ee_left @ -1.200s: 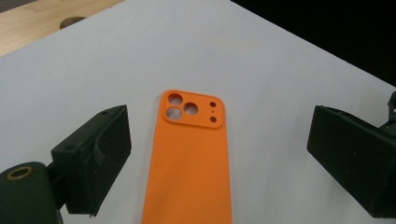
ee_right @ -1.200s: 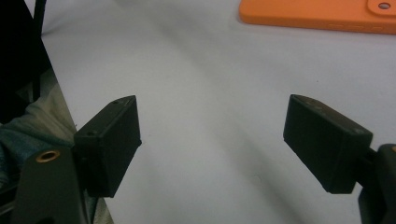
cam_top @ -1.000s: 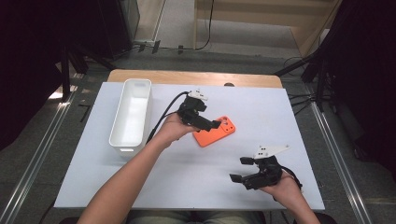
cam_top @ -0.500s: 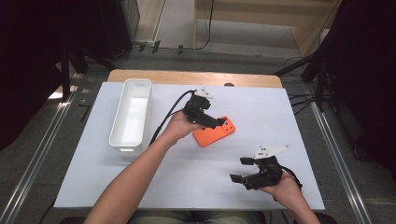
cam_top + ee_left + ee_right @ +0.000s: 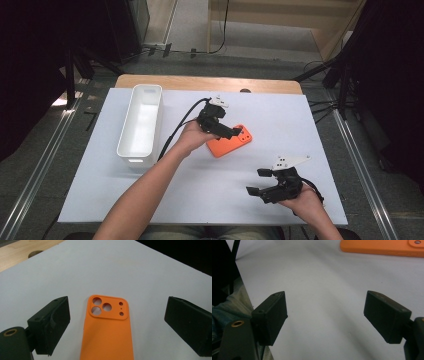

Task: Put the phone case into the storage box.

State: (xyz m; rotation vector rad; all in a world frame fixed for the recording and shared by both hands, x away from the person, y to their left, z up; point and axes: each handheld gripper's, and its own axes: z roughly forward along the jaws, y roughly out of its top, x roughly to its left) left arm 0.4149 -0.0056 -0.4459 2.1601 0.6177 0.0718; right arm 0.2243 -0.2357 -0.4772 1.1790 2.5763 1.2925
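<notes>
Between the left gripper's point(image 5: 117, 322) wide-open, empty jaws lies a smooth orange phone case point(image 5: 107, 327), rounded corners, camera cutouts toward twelve o'clock.

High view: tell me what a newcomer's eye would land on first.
The orange phone case stands out at the middle of the white table, lying camera cutouts up. The left gripper hovers right over it with open jaws either side, not touching. Next come the long white bin at the left and the right gripper, open over bare table near the front edge.
</notes>
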